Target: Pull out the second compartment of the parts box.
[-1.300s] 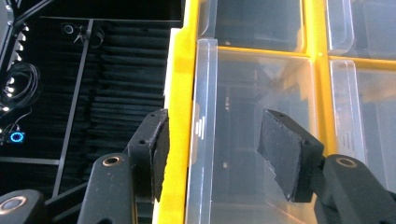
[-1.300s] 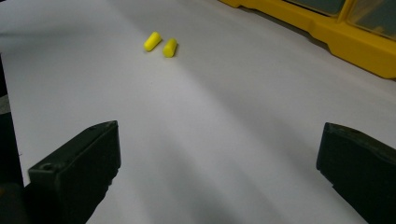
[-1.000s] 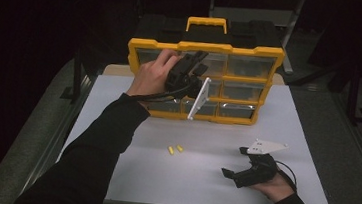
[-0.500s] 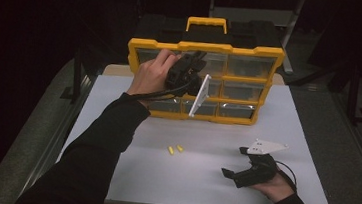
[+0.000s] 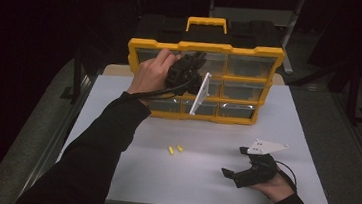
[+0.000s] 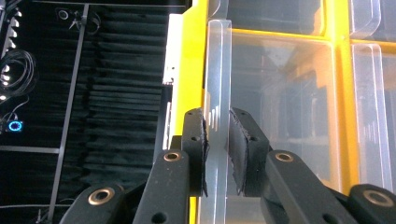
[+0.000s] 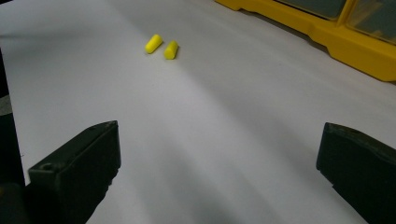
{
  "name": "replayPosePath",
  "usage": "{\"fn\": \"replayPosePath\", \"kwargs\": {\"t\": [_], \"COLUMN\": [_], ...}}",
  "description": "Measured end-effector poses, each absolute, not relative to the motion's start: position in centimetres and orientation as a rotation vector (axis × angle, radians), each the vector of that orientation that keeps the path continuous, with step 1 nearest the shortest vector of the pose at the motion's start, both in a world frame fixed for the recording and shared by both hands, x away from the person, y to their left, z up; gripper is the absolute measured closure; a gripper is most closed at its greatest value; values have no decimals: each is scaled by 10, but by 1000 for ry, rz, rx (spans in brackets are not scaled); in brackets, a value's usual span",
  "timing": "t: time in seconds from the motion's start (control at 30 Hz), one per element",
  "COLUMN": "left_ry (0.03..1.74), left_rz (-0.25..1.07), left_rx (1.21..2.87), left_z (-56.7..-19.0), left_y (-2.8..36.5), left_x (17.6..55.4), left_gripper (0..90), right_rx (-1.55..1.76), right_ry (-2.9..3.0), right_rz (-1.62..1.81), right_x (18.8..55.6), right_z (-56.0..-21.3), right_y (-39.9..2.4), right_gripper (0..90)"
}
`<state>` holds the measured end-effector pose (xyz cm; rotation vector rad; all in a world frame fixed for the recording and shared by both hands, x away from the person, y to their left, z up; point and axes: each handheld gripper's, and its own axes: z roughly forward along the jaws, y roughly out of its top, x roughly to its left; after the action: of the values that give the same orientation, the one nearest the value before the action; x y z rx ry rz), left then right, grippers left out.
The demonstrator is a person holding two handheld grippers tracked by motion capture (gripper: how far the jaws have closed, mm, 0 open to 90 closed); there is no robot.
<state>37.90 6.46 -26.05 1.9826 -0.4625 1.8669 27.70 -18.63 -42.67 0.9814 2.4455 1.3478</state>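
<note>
A yellow organiser case (image 5: 203, 82) with clear drawers stands upright at the back of the white table (image 5: 127, 172). My left gripper (image 5: 192, 65) is raised against its upper left drawer. In the left gripper view the gripper (image 6: 217, 151) is shut on the clear handle (image 6: 217, 79) of that drawer, pads on both sides of it. Two small yellow earplugs (image 5: 174, 149) lie side by side on the table's middle, and lie ahead in the right gripper view as the earplugs (image 7: 161, 45). My right gripper (image 5: 234, 175) rests low near the front right, open, nothing between its jaws.
The case's yellow bottom edge (image 7: 336, 39) runs along the far right of the right gripper view. A black case with a yellow handle (image 5: 206, 23) sits behind the organiser. Dark floor surrounds the table on all sides.
</note>
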Motion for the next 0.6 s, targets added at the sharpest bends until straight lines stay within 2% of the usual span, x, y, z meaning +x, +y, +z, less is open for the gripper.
{"fn": "replayPosePath", "kwargs": {"t": [0.6], "left_ry": [-519], "left_rz": [1896], "left_rx": [1994], "left_z": [-258], "left_y": [66], "left_x": [375], "left_gripper": [795], "right_rx": [984], "right_ry": [2440], "right_rz": [1353], "right_x": [277], "right_z": [-426], "right_y": [-187], "right_gripper": [0]}}
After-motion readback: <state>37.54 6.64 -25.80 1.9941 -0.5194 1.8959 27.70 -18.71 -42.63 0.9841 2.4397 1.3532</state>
